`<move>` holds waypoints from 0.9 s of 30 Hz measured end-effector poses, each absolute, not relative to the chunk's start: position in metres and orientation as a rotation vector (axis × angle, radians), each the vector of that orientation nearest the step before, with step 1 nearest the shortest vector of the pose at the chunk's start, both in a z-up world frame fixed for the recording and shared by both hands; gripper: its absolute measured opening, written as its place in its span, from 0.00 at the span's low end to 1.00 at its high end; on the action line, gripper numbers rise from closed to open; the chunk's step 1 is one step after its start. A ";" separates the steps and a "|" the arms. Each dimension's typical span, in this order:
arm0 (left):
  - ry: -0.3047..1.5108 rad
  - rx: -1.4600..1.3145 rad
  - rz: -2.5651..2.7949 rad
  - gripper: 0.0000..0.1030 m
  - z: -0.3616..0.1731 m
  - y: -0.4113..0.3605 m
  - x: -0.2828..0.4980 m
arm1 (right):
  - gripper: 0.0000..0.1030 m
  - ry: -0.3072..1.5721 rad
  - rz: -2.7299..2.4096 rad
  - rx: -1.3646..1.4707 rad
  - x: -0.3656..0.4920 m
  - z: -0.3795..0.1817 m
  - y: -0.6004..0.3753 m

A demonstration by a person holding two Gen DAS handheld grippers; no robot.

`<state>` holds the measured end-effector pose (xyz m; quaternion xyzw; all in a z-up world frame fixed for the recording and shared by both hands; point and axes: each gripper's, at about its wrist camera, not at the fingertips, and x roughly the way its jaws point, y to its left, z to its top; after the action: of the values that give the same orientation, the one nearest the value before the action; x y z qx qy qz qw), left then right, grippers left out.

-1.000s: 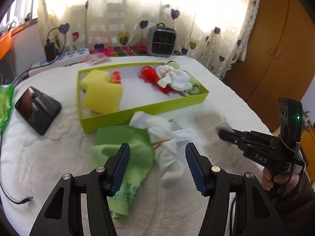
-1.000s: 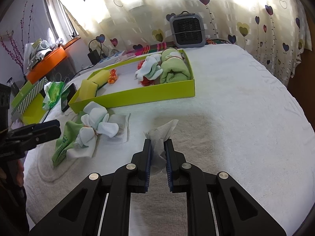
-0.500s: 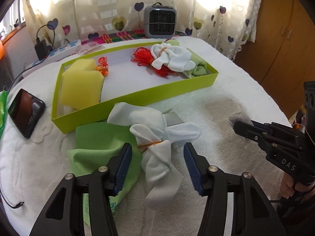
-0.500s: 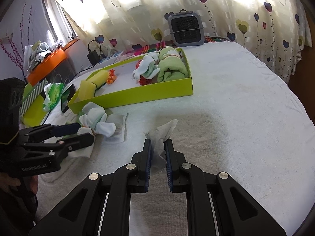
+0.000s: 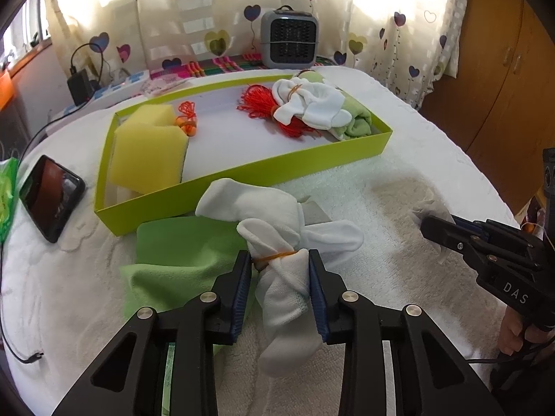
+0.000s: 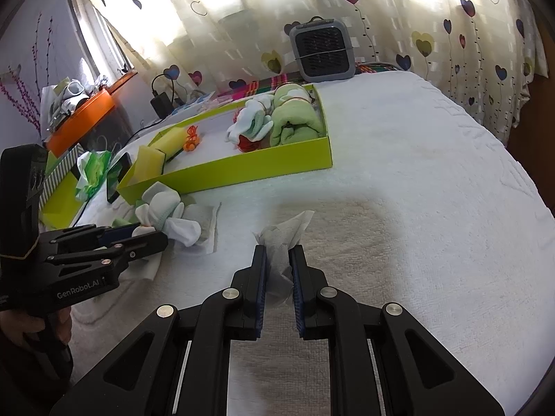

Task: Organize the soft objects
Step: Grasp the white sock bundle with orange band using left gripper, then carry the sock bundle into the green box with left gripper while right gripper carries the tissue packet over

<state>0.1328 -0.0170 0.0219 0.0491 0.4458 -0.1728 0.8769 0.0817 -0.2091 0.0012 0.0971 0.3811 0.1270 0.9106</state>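
A white sock bundle tied with an orange rubber band lies on a green cloth, just in front of the lime-green tray. My left gripper is closing on the bundle at its banded waist, and both blue pads touch it. To the right, my right gripper is shut on a crumpled white tissue and hovers low over the white towel. In the right wrist view the left gripper sits at the left by the sock bundle.
The tray holds yellow sponges, red yarn, another white sock bundle and a green rolled cloth. A phone lies left of the tray. A grey heater stands at the back, and a wooden wardrobe at the right.
My left gripper moved forward and down over the white sock bundle and narrowed its jaws onto it. The right gripper kept still with the tissue.
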 end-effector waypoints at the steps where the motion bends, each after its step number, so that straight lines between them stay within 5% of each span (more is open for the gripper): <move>1: 0.924 0.102 -0.362 0.30 0.024 -0.016 0.132 | 0.14 0.785 0.262 0.199 0.081 0.001 -0.209; 27: 0.805 0.038 -0.384 0.29 0.078 0.000 0.133 | 0.14 0.681 0.300 0.149 0.088 0.044 -0.194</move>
<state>0.1334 -0.0004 0.0778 0.0182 0.3891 -0.1859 0.9020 0.0884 -0.1941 0.0442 0.0729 0.3322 0.1465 0.9289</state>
